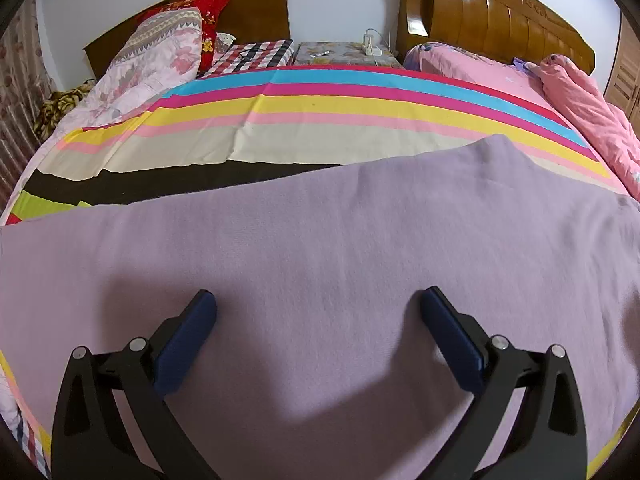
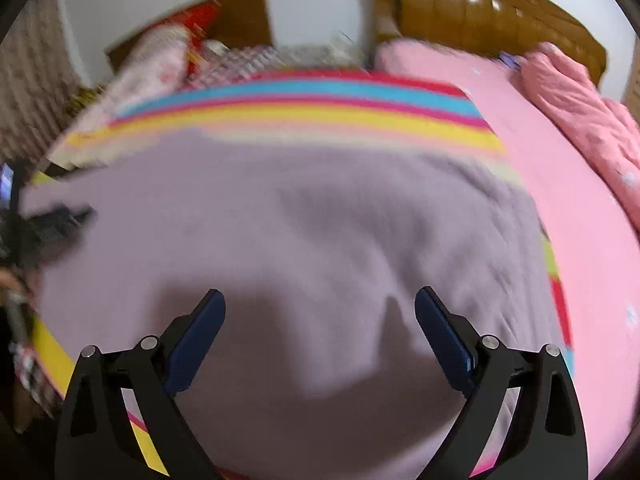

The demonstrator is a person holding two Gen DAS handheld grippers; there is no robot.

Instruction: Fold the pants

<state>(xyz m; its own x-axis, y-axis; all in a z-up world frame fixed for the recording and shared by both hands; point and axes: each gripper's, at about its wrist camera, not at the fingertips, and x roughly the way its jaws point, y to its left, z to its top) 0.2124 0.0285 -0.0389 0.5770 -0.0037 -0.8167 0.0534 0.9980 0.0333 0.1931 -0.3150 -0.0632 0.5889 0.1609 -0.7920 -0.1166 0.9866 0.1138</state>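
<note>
Your two grippers hover spread over the pants on the bed.

Your left gripper [image 1: 318,300] and right gripper [image 2: 320,300] both stand wide apart, holding nothing; the lilac pants [image 1: 340,240] lie flat across the striped sheet [image 1: 320,100], rumpled under your right, whose view is blurred.

Matt lilac knit pants [image 1: 340,248]; glossy wooden headboard [image 1: 492,20]

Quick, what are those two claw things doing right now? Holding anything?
Left gripper: open, holding nothing, above the purple pants.
Right gripper: open, holding nothing, also above the pants.
</note>
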